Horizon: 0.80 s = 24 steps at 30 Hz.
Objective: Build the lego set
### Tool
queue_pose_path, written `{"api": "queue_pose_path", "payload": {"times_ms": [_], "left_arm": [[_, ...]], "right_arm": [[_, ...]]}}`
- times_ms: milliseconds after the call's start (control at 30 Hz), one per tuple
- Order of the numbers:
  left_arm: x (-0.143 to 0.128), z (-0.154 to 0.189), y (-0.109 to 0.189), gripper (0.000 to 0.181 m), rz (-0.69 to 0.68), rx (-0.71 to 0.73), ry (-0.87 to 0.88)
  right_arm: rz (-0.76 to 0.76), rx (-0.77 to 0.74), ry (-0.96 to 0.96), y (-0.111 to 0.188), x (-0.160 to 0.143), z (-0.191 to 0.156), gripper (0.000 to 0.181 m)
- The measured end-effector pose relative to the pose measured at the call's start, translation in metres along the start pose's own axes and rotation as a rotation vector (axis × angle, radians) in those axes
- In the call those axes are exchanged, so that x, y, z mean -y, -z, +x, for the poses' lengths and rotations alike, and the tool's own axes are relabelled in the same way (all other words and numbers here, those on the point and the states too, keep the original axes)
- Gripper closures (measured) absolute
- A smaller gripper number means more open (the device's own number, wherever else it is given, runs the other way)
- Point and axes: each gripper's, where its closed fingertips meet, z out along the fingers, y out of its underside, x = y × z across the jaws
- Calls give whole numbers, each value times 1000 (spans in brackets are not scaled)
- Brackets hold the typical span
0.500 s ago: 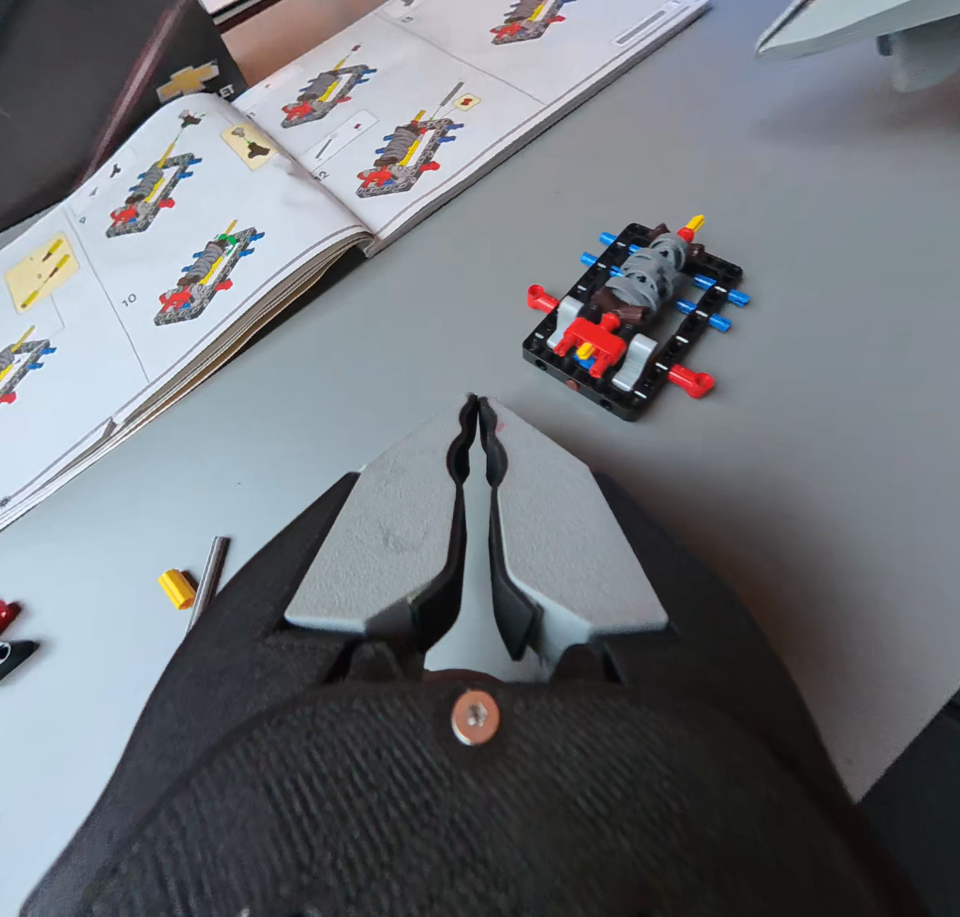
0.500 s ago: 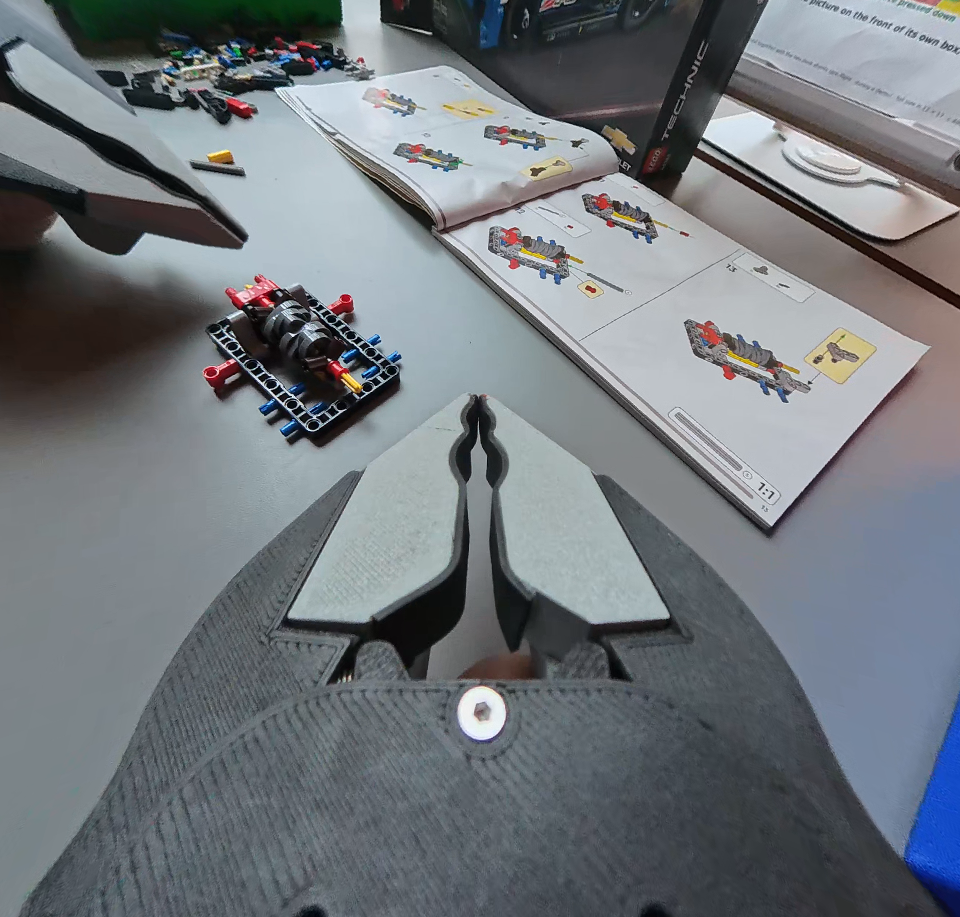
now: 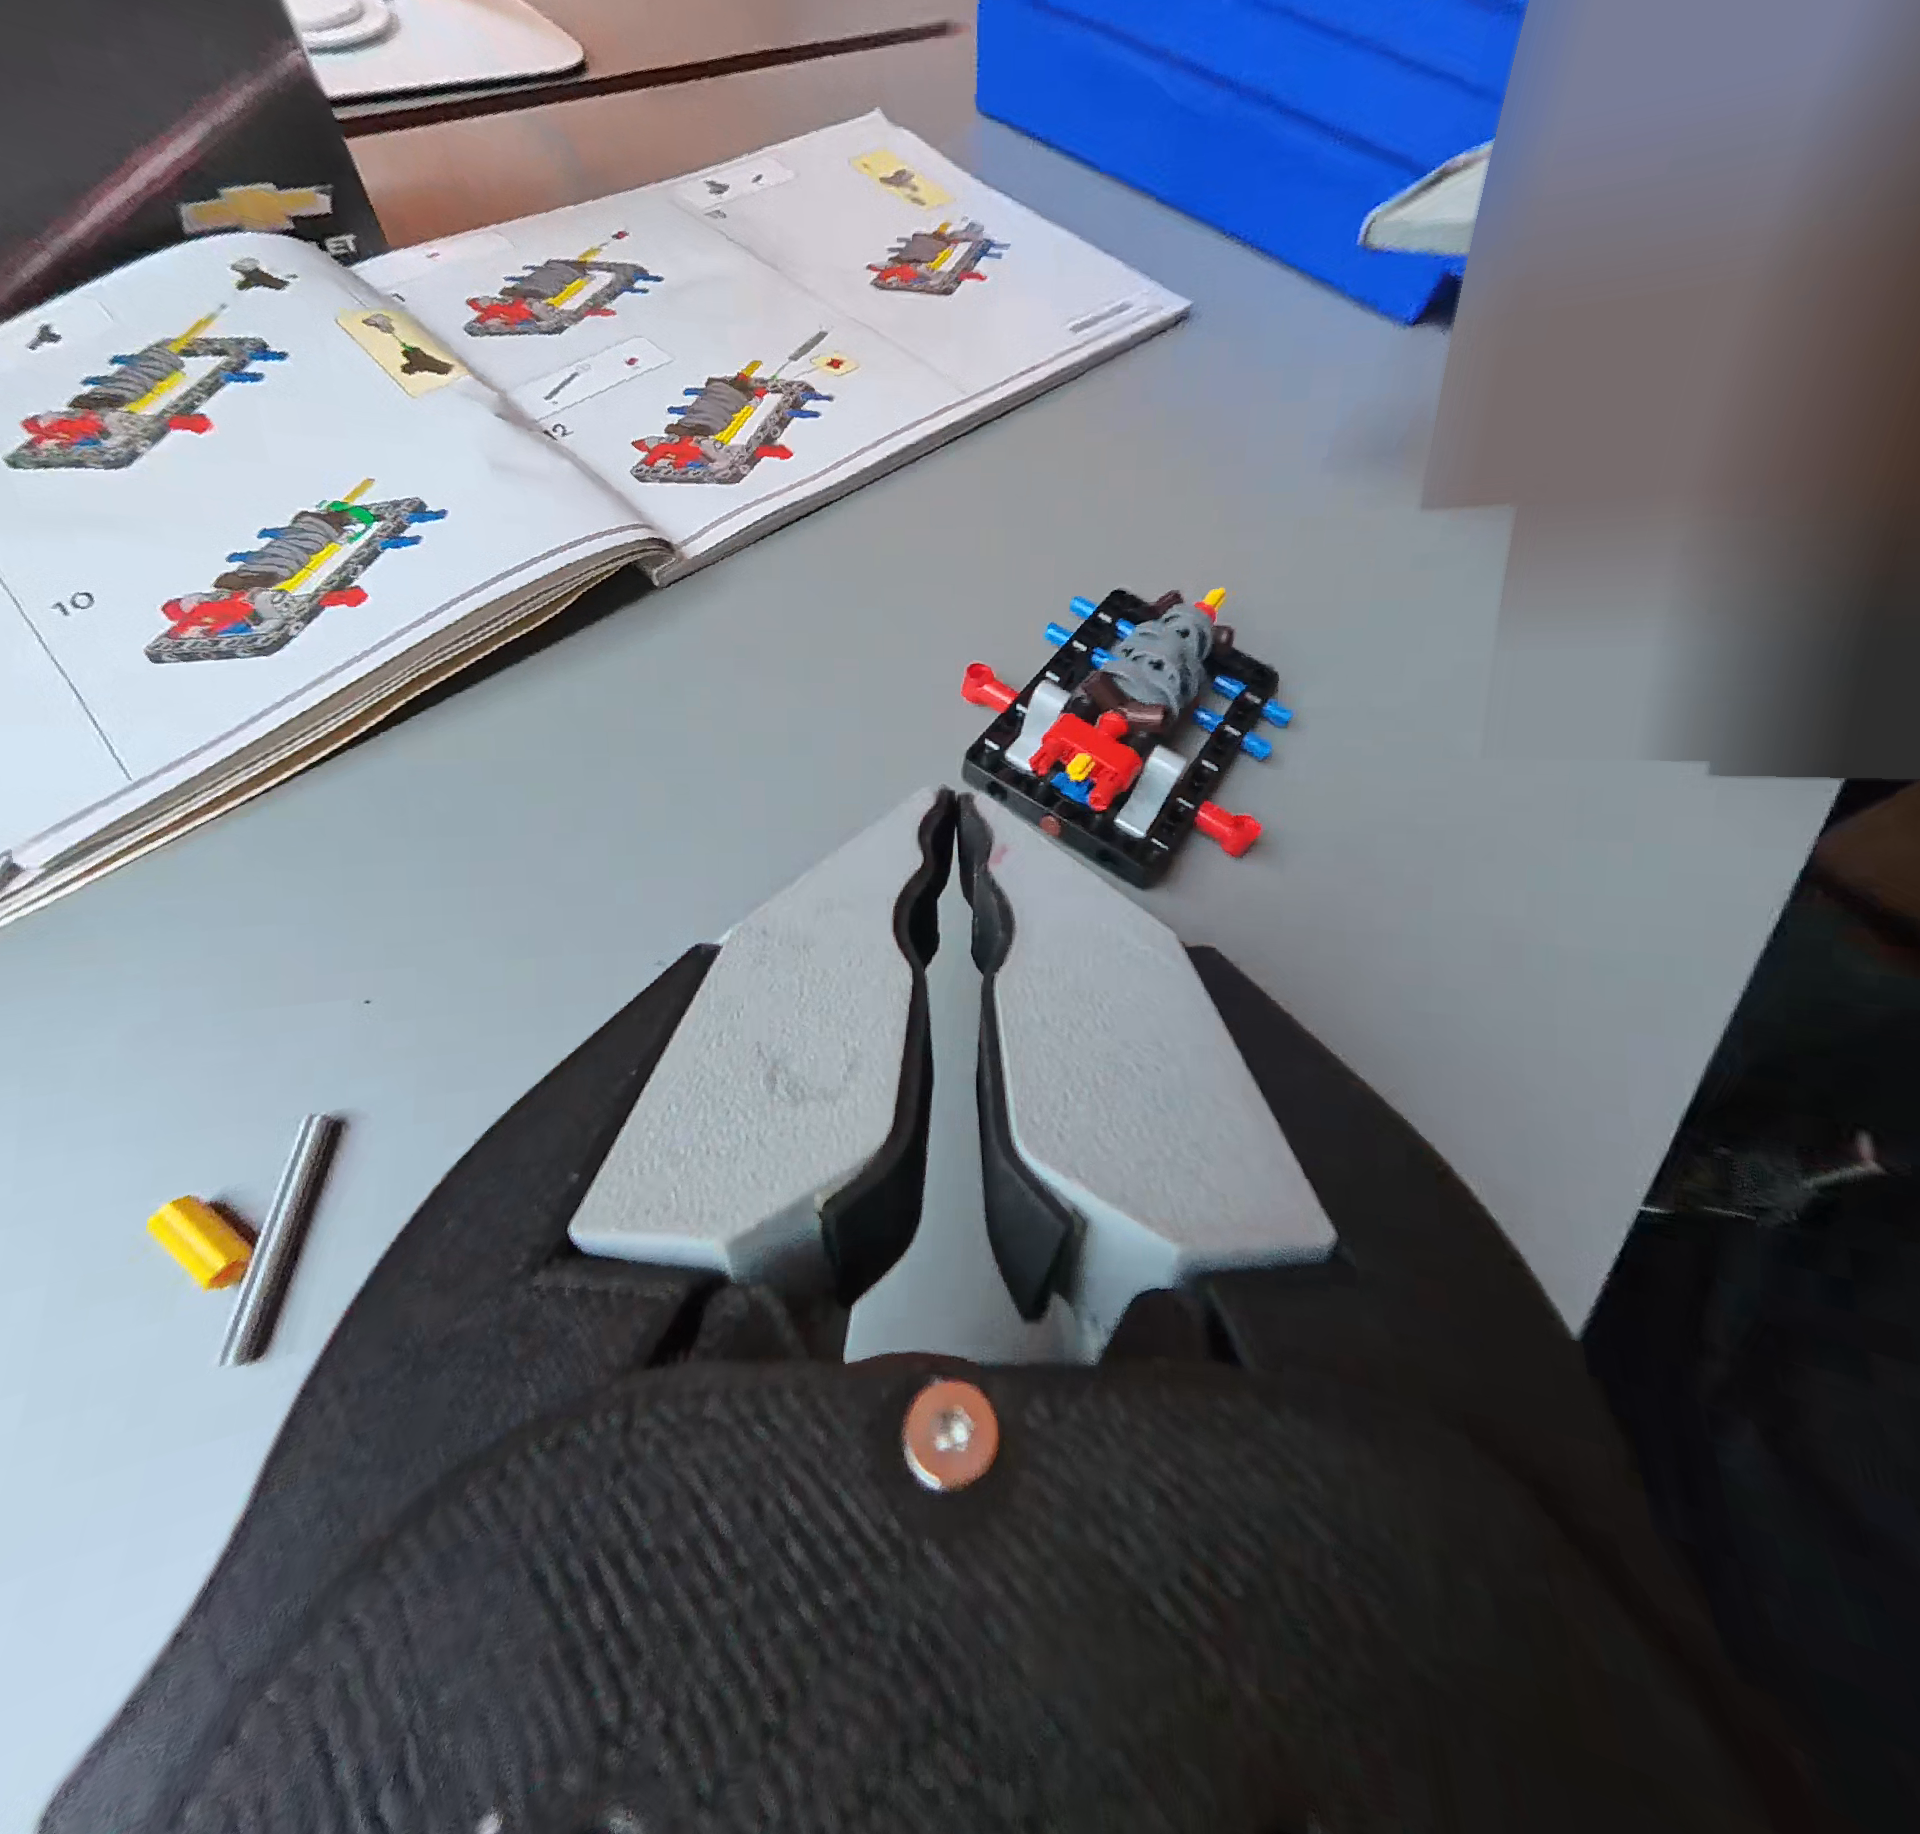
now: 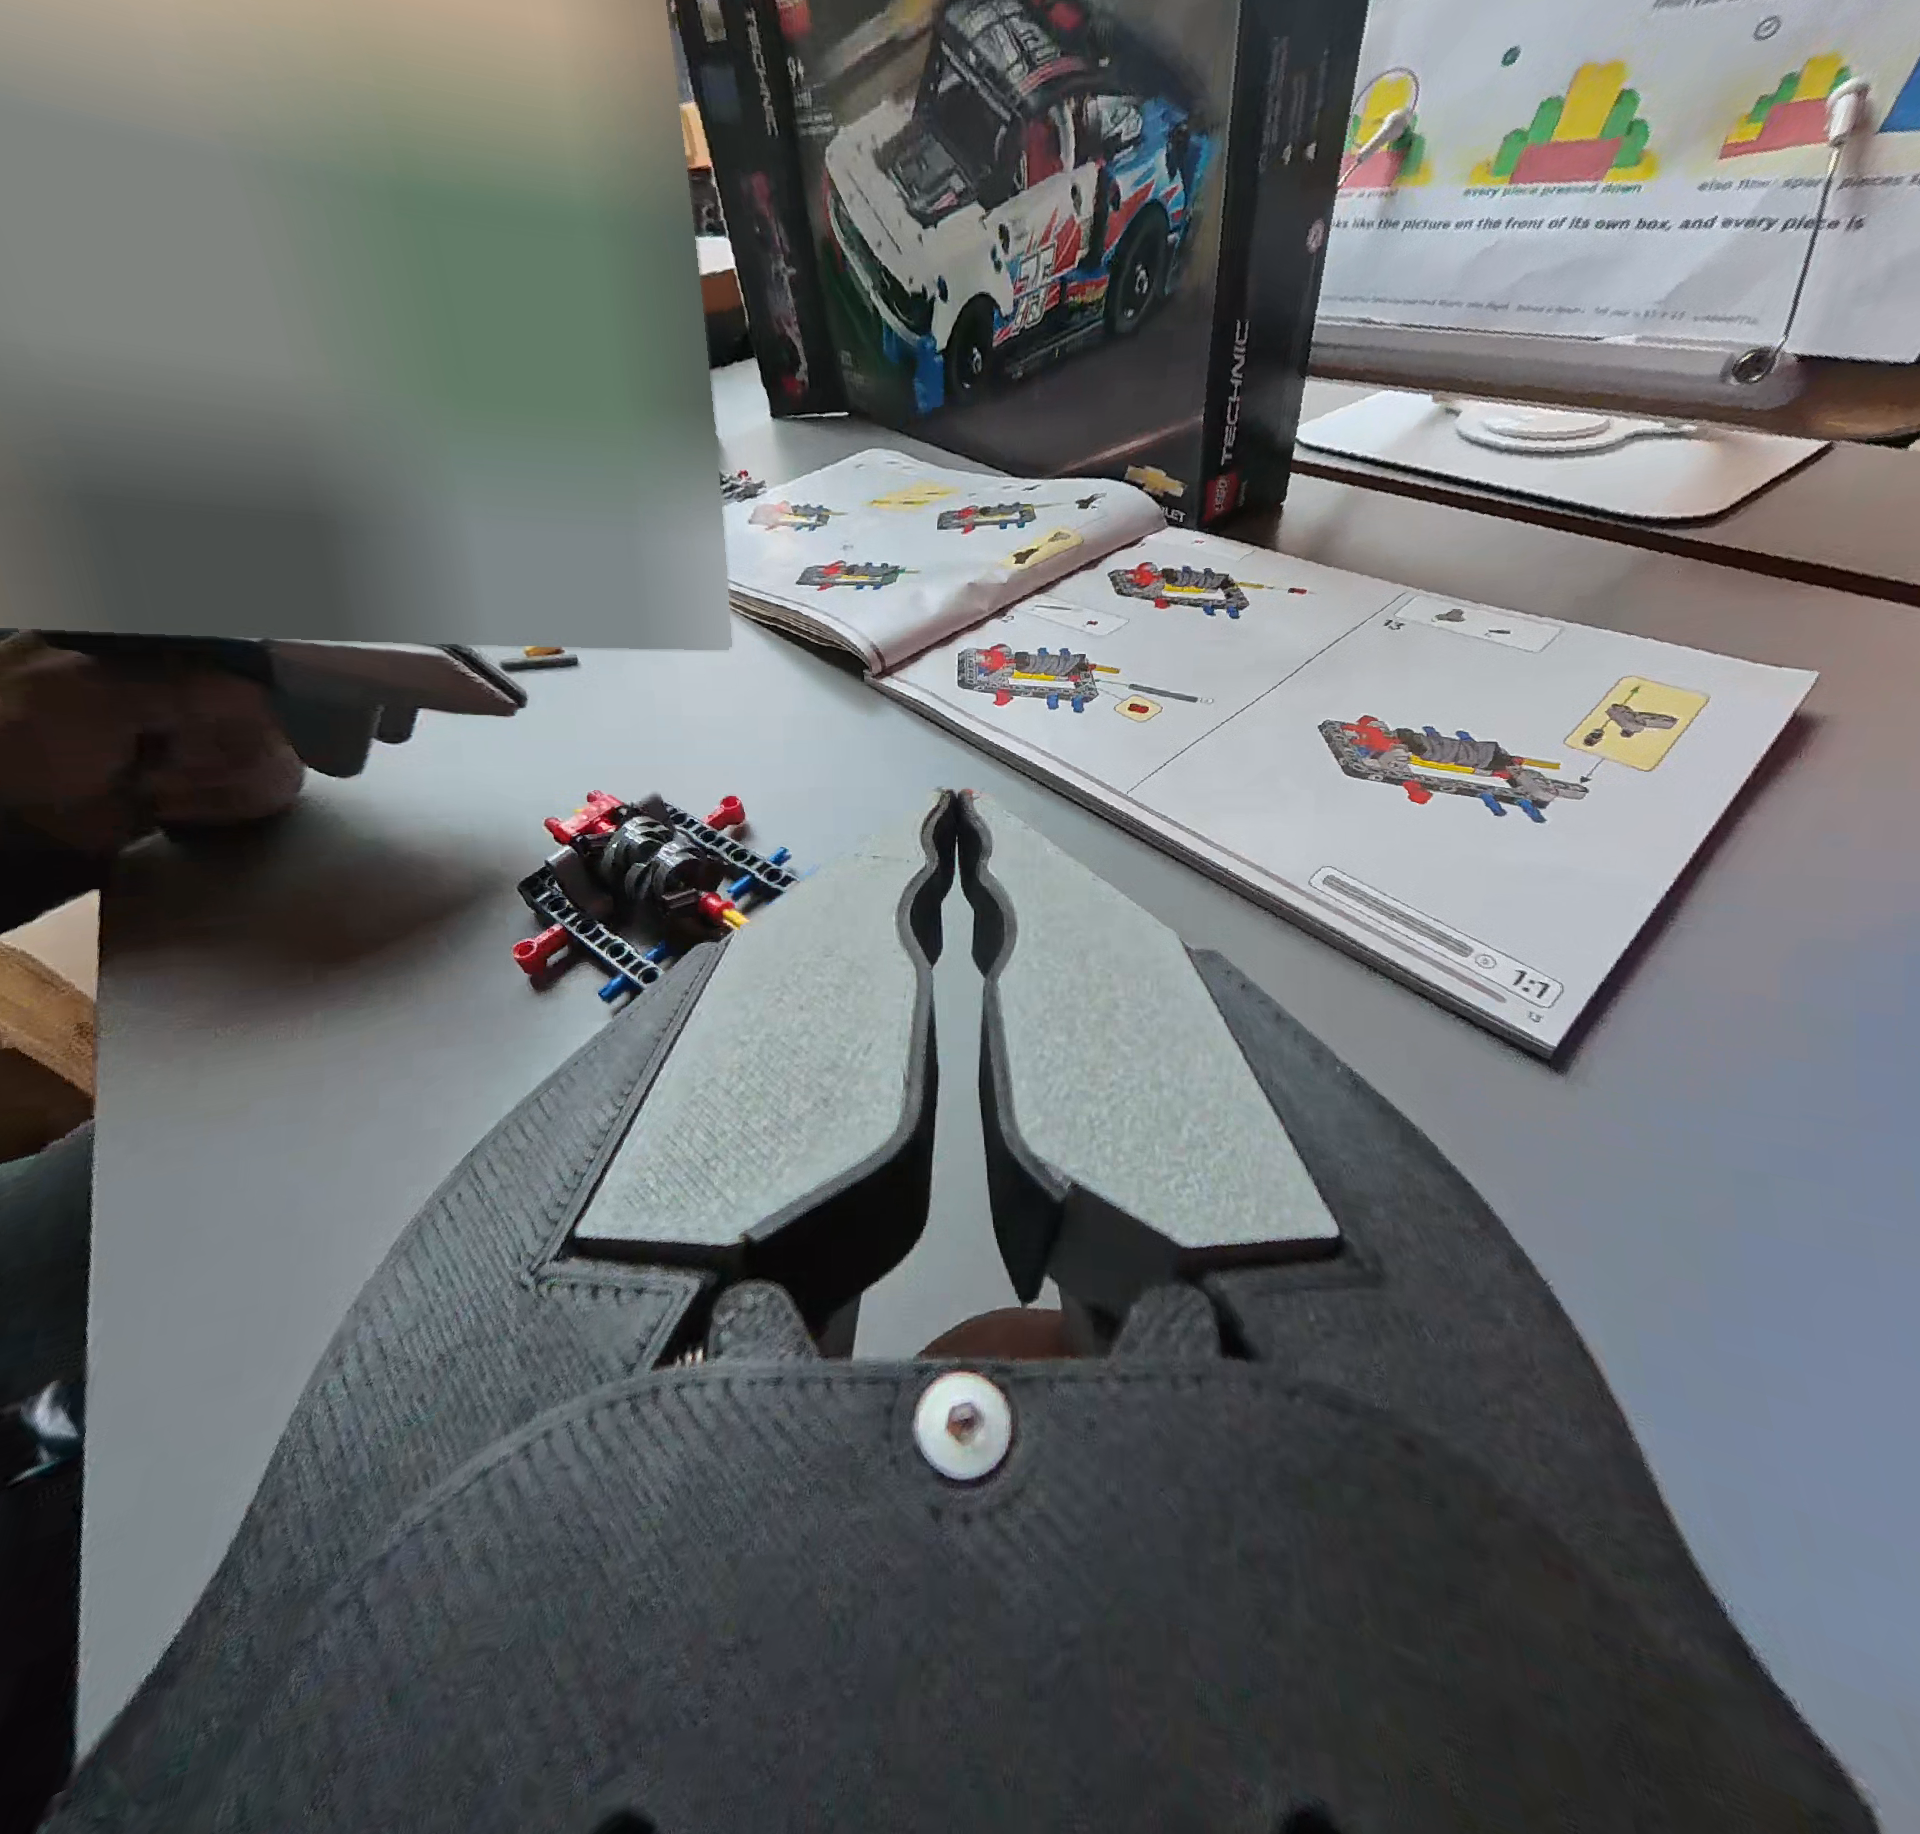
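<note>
The partly built lego frame [image 3: 1127,735] is a black rectangle with a grey core, red connectors and blue pins, lying flat on the grey table. It also shows in the right wrist view [image 4: 649,875]. My left gripper [image 3: 954,799] is shut and empty, its tips just left of the frame's near corner. My right gripper [image 4: 956,797] is shut and empty, to the right of the frame. The left gripper also shows in the right wrist view [image 4: 457,688], beyond the frame. A yellow bush [image 3: 197,1242] and a grey axle [image 3: 281,1239] lie at the near left.
The open instruction booklet [image 3: 499,454] lies behind the frame, seen too in the right wrist view [image 4: 1299,724]. The set's box [image 4: 997,195] stands behind it. A blue bin [image 3: 1236,91] stands at the back right. The table's edge [image 3: 1704,1057] runs close on the right. One gripper's finger ends stand about 20 cm off the other's.
Both grippers have tilted up and moved closer to the frame, so the views show more of the background. The frame and loose parts have not moved. Both stay shut.
</note>
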Motion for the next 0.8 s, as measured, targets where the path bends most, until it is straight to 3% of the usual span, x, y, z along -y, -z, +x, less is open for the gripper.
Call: {"api": "queue_pose_path", "payload": {"times_ms": [133, 267, 467, 800], "left_arm": [[5, 1, 4, 181, 41, -49, 38], [6, 7, -1, 181, 34, 20, -109], [18, -6, 15, 181, 149, 86, -50], [-1, 1, 3, 181, -1, 107, -148]], "right_arm": [[4, 15, 6, -4, 1, -7, 181], [-7, 29, 50, -1, -2, -14, 181], [-3, 21, 53, 11, -4, -15, 181], [-27, 39, 61, 10, -7, -19, 181]]}}
